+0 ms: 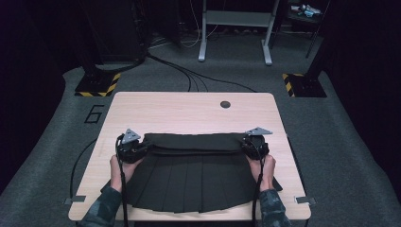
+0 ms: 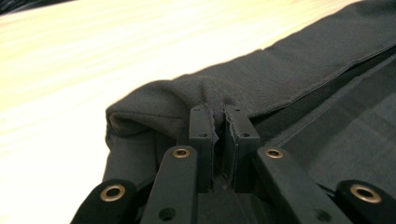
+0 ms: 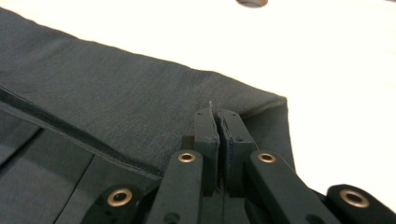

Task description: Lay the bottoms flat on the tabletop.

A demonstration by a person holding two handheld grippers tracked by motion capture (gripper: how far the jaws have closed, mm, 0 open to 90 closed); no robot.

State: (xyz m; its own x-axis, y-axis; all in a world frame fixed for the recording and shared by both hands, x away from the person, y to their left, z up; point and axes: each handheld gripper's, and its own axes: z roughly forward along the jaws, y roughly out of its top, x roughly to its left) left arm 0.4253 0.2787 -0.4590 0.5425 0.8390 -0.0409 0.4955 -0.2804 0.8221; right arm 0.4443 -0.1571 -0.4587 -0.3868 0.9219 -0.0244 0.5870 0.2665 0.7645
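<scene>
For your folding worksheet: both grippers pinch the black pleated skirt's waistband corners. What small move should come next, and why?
Probably draw both corners toward the hem: the left gripper and right gripper are shut on the black pleated skirt, whose waistband is already folded over.

Both forearms wear camouflage-patterned sleeves in muted green and grey, ending at the wrist. The left gripper (image 1: 130, 146) and the right gripper (image 1: 255, 142) are black, each topped by a grey three-cornered plate, and a black cable trails from each back along the forearm. In the gripper views each has two flat black jaws with small dark screws near the tips, carried on angled black link arms fitted with brass-coloured eyelets at the pivots.
</scene>
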